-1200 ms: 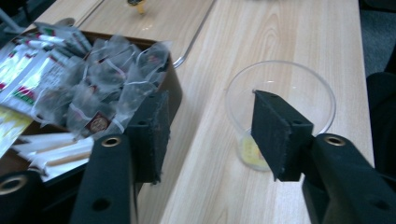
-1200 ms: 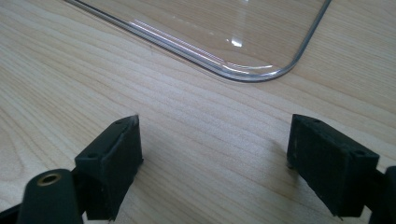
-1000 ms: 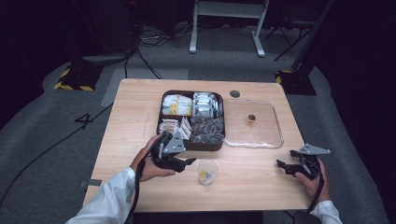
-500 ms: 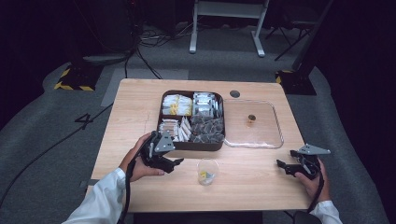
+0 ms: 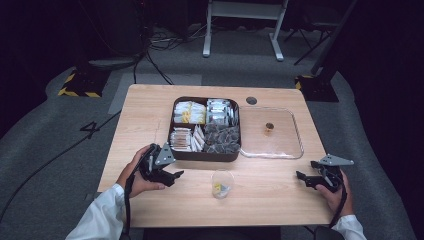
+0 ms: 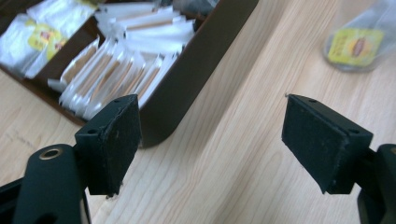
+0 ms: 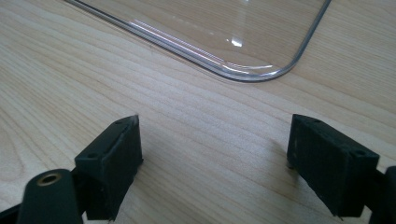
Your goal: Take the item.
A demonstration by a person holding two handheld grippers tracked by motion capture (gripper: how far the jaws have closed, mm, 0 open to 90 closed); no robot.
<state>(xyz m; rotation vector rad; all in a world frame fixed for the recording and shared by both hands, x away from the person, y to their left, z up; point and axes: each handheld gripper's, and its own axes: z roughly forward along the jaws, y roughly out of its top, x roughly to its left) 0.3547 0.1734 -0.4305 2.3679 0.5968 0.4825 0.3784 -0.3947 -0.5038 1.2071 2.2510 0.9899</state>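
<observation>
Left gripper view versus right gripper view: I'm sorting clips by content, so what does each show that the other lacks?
Left gripper view: the brown tray with white packets, and a clear cup holding a yellow-labelled tea bag, beyond the left tool. Right gripper view: the corner of a clear lid beyond the right tool. Both: wide-open black jaws with nothing between them, over the wooden table.
</observation>
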